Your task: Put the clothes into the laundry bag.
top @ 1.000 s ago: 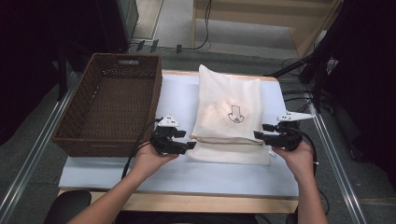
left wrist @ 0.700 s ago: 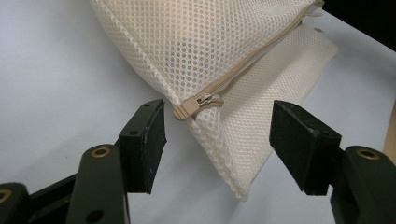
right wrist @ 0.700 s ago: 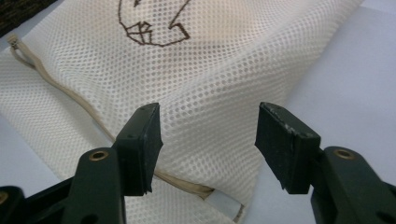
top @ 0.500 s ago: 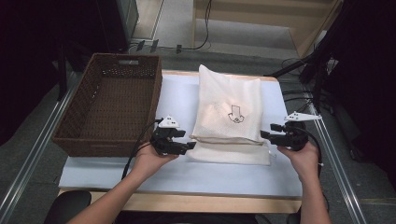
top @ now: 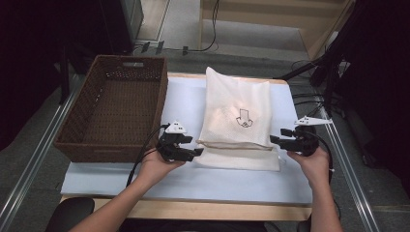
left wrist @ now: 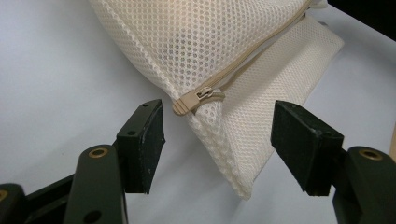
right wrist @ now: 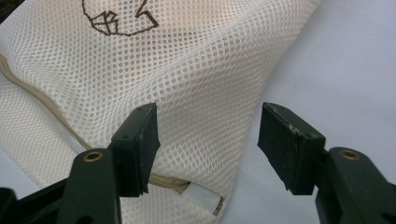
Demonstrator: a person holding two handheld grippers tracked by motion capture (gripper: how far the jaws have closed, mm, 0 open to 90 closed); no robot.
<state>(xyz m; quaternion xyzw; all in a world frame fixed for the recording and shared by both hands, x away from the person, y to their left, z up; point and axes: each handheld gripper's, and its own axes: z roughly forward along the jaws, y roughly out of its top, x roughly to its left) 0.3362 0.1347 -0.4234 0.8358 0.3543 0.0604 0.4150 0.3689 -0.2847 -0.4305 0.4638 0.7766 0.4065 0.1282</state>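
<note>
A cream mesh laundry bag [top: 238,112] with a brown printed mark lies on the pale blue table top [top: 183,104], its zip edge toward the person. My left gripper [top: 198,151] is open at the bag's near left corner; in the left gripper view the beige zip pull [left wrist: 198,98] and the bag's corner [left wrist: 233,154] sit between the jaws, untouched. My right gripper [top: 273,139] is open at the near right corner. In the right gripper view the mesh bag [right wrist: 196,74] bulges between the jaws, with the zip end and a white tag [right wrist: 203,196] low down.
A brown wicker basket [top: 116,87] stands on the left of the table, close beside my left gripper. Cables trail off the table's right side [top: 309,99]. Bare table lies in front of the bag [top: 227,181].
My right gripper has drawn back to the right, away from the bag's corner. The left gripper and the bag have stayed put.
</note>
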